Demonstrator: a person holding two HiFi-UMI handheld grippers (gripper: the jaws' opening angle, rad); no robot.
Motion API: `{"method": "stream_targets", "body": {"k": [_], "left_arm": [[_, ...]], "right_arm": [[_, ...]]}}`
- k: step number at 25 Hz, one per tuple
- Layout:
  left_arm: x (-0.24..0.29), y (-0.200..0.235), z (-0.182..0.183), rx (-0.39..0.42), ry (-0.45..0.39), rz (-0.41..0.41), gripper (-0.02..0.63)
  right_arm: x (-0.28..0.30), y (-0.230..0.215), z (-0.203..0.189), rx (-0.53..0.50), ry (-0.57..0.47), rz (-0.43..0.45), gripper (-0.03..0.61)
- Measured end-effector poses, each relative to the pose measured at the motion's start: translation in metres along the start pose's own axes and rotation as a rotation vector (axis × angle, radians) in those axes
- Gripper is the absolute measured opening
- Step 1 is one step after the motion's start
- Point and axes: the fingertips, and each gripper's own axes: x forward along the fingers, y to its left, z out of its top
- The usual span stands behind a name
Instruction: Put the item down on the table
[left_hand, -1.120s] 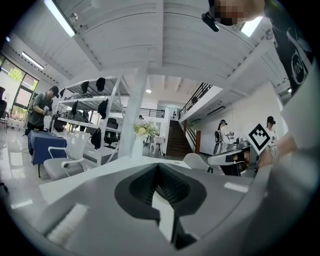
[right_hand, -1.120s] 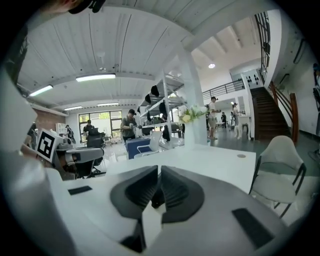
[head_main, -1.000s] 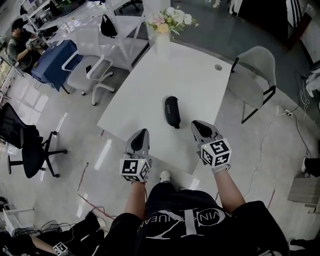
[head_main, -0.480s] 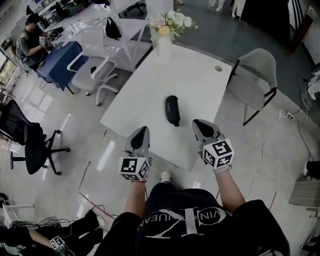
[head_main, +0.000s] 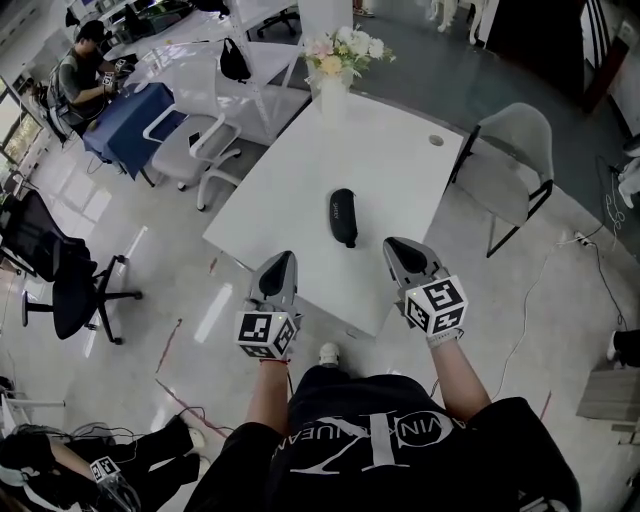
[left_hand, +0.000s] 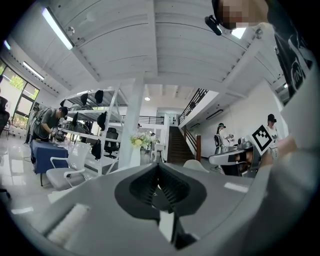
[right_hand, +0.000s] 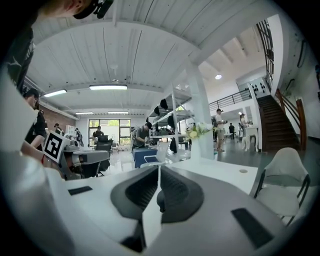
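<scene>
A black oblong case (head_main: 343, 217) lies flat on the white table (head_main: 390, 170), near its middle, with nothing touching it. My left gripper (head_main: 281, 264) hangs over the table's near edge, below and left of the case, with its jaws closed and empty. My right gripper (head_main: 398, 246) is level with it, below and right of the case, also shut with nothing held. In the left gripper view the left gripper (left_hand: 159, 169) has its ribbed pads meeting. In the right gripper view the right gripper (right_hand: 159, 172) also has its pads together.
A white vase of flowers (head_main: 332, 62) stands at the table's far end, with a cable hole (head_main: 436, 139) at the far right. A grey chair (head_main: 512, 150) sits at the right, a white office chair (head_main: 190, 150) and a black chair (head_main: 62, 285) at the left. A person (head_main: 82, 72) sits at a far desk.
Both grippers stay shut and in about the same place. The case has not moved on the table. Only the head view has drifted a little.
</scene>
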Motion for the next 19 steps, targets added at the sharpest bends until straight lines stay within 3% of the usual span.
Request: {"method": "stream_targets", "body": {"k": [19], "left_arm": [[-0.024,-0.005,0.024,0.058,-0.062,0.089,0.011]], "right_arm": [[-0.019,0.004,0.012,-0.027,-0.068,0.007,0.023]]}}
